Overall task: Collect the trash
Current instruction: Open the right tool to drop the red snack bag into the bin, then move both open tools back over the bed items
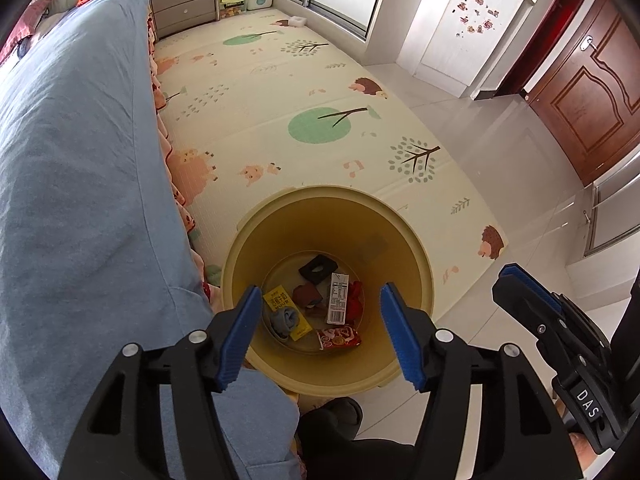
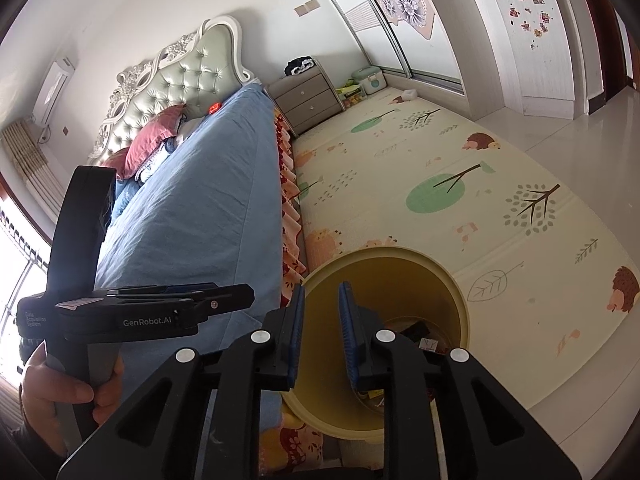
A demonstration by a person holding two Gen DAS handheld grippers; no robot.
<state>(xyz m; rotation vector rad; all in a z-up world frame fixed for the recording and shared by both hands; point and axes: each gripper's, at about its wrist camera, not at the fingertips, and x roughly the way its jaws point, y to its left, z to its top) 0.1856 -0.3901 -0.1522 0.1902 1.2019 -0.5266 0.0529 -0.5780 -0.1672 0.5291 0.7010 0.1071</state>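
Note:
A yellow trash bin [image 1: 404, 256] stands on the floor beside the bed. Inside lie several pieces of trash: a white carton [image 1: 338, 298], a yellow packet [image 1: 285, 312], a red wrapper [image 1: 339, 337], a black item [image 1: 318, 269] and a grey-blue cloth [image 1: 285, 320]. My left gripper [image 1: 318, 334] hangs open and empty above the bin's mouth. My right gripper [image 2: 320, 332] is over the bin's [image 2: 404, 276] near rim with a narrow gap between its pads, holding nothing. It also shows in the left wrist view [image 1: 528, 300] to the right of the bin.
A bed with a blue sheet [image 1: 76, 168] fills the left side. A patterned play mat [image 1: 280, 92] covers the floor beyond the bin. A grey nightstand [image 1: 184, 0], a white wardrobe [image 1: 460, 28] and a brown door [image 1: 588, 88] stand farther off.

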